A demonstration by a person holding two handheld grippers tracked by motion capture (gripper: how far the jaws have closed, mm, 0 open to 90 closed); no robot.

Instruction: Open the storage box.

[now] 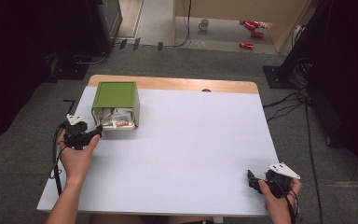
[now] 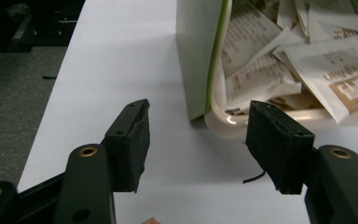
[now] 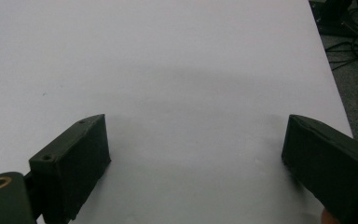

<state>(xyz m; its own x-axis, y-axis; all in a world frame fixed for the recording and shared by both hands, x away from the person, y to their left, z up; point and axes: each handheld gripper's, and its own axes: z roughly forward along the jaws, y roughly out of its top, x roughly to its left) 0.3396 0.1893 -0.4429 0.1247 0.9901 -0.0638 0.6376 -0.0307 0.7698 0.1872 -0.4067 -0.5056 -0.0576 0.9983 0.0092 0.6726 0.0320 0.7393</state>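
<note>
A green box point(image 1: 115, 99) lies on its side at the table's back left, its open end facing me, with a cream tray point(image 1: 119, 126) of several paper sachets point(image 1: 116, 117) in it. My left gripper point(image 1: 98, 132) sits just left of the opening. In the left gripper view its jaws stand open around bare table point(image 2: 196, 154), with the box's green wall point(image 2: 196, 51), the cream tray rim point(image 2: 223, 125) and the sachets point(image 2: 279, 56) just beyond the tips. My right gripper point(image 1: 251, 179) rests at the front right, jaws wide open over bare white table point(image 3: 191, 116).
The white tabletop point(image 1: 191, 140) has a wooden strip point(image 1: 177, 84) along its back edge. Grey carpet surrounds it, with cables point(image 1: 289, 100) at the right. Far back stand a mug point(image 1: 204, 24) and red cans point(image 1: 251, 28).
</note>
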